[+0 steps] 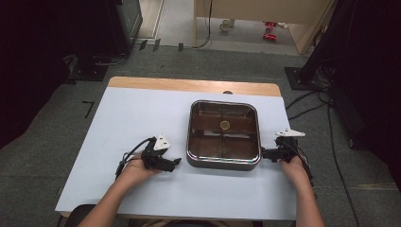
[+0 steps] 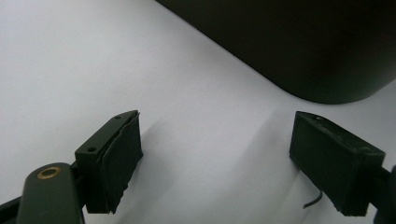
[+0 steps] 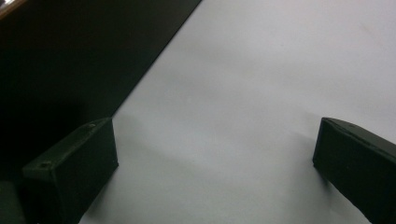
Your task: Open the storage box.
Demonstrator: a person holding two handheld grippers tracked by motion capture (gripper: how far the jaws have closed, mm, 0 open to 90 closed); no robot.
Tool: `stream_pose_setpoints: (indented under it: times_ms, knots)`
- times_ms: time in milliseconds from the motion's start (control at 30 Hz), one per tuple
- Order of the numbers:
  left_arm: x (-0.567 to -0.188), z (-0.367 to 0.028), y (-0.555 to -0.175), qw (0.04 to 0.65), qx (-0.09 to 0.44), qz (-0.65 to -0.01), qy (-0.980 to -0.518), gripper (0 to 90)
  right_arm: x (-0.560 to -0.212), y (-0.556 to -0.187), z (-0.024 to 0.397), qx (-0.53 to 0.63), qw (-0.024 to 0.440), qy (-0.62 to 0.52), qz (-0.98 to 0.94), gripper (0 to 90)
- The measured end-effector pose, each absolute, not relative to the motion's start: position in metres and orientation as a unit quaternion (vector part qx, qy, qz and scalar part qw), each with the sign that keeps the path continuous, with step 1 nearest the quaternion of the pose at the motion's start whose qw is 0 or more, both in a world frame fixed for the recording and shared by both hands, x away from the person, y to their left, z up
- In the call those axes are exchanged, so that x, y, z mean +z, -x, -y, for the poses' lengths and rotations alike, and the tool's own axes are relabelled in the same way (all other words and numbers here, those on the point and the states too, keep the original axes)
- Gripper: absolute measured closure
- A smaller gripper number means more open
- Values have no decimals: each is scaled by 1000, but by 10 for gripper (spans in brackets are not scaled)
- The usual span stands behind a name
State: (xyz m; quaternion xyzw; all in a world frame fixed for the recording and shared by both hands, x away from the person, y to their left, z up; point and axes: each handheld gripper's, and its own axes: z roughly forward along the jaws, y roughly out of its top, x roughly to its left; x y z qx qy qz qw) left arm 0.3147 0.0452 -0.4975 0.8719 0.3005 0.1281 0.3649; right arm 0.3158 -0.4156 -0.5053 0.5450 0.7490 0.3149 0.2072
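A square metal pan [image 1: 223, 162] with a dark rim and inner dividers sits on the white table sheet [image 1: 137, 123], right of centre. A small round yellowish piece [image 1: 225, 125] lies inside it. My left gripper [image 1: 178, 161] rests on the sheet just left of the pan's near left corner, jaws wide open and empty; in the left gripper view the pan's dark wall [image 2: 299, 46] curves ahead of my left gripper [image 2: 217, 161]. My right gripper [image 1: 263, 153] sits against the pan's right side, open and empty, and its own view shows the dark pan wall [image 3: 70, 56] beside my right gripper [image 3: 215, 163].
The sheet covers a wooden table whose bare edge [image 1: 189, 85] runs along the back. Grey carpet surrounds it, with dark stands [image 1: 94, 66] at the far left and cables [image 1: 307, 101] on the right. Wide bare sheet lies left of the pan.
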Motion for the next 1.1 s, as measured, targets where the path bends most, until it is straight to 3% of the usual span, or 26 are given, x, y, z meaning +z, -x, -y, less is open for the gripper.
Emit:
stream_pose_setpoints:
  times_ms: [467,567,667,900,1100]
  knots:
    - [-494,-42,-315,346,127,-311,-876,169,-505,-316,416,315,207,-545,-749,0]
    - [-486,-38,-317,320,124,-308,-888,221,-505,-316,416,315,207,-545,-749,0]
    - [-478,-41,-317,328,128,-311,-883,255,-505,-316,416,315,207,-545,-749,0]
    - [-456,-46,-323,350,86,-320,-876,255,-505,-316,415,314,207,-545,-749,0]
    - [-440,-36,-327,361,82,-296,-881,227,-505,-316,416,314,208,-545,-749,0]
